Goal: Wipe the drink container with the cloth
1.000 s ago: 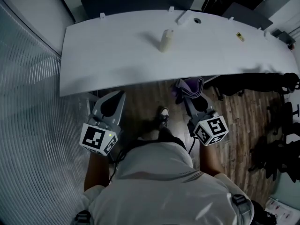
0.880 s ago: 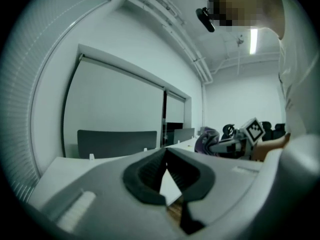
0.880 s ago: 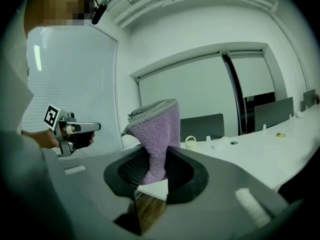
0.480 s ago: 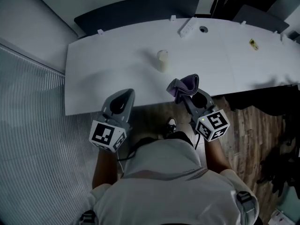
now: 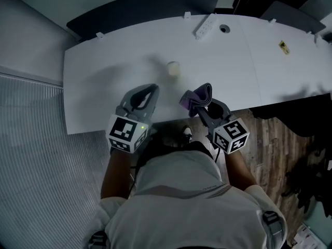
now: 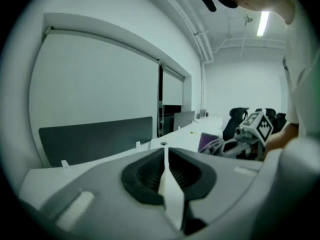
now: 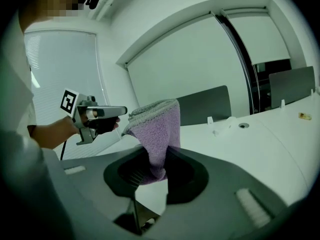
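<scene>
The drink container (image 5: 173,68), a small cream cylinder, stands upright on the white table (image 5: 104,82). My right gripper (image 5: 199,104) is shut on a folded purple cloth (image 5: 197,95) over the table's front edge, just right of and nearer than the container. The cloth (image 7: 157,129) sticks up out of that gripper (image 7: 152,169). My left gripper (image 5: 150,88) hovers over the front edge, left of and nearer than the container. Its jaws are opening by a narrow gap with nothing between them (image 6: 165,151). The container is hidden in both gripper views.
A white power strip (image 5: 205,27) and a cable hole (image 5: 224,29) lie at the table's back edge, a small yellow item (image 5: 283,46) at the far right. A dark partition (image 5: 145,4) runs behind the table. Ribbed glass (image 5: 31,139) stands at the left, black office chairs (image 5: 311,180) at the right.
Both grippers came up from below the table's front edge to over it, closer to the container. The cloth stayed in the right gripper.
</scene>
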Demonstrator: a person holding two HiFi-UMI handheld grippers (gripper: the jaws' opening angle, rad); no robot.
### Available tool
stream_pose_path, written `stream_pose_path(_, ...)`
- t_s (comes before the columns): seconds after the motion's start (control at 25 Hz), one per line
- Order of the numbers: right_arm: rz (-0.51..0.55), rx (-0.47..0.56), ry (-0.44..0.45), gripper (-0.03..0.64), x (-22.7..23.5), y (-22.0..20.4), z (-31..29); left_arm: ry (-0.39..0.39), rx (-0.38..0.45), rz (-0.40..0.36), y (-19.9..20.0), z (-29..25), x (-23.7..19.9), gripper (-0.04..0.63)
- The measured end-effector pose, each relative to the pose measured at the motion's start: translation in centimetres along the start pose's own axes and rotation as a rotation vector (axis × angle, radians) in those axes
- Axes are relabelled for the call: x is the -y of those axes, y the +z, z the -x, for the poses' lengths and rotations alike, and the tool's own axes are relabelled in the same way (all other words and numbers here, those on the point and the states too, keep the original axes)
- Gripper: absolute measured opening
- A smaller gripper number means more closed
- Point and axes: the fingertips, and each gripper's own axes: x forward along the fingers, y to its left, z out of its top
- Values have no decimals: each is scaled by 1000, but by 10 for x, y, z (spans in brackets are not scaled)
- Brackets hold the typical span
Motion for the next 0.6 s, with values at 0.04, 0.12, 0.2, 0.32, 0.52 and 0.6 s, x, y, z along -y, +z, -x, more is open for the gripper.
stream_pose_path(0.04, -10, -13, -6, 92, 0, -4, -7, -21, -19, -8, -4, -9, -5, 29)
stream_pose_path(0.12, -29, -31, -18, 92, -2, -10, -21, -70, -58, -32, -11, -29, -13, 45)
stream_pose_path(0.2, -49, -41, -28, 92, -6, -15, -34, -124, -96, -51, -17, -48, -19, 68)
stream_pose_path(0.32, -80, -56, -37, 92, -14, -25, -50, -200, -169, -96, -29, -75, -23, 117)
stream_pose_path(0.52, -105, -87, -46, 92, -18, -46, -81, -277, -242, -145, -46, -110, -24, 117)
stream_pose_path(0.6, -116, -95, -42, 92, -17, -52, -90, -276, -277, -160, -53, -120, -26, 117)
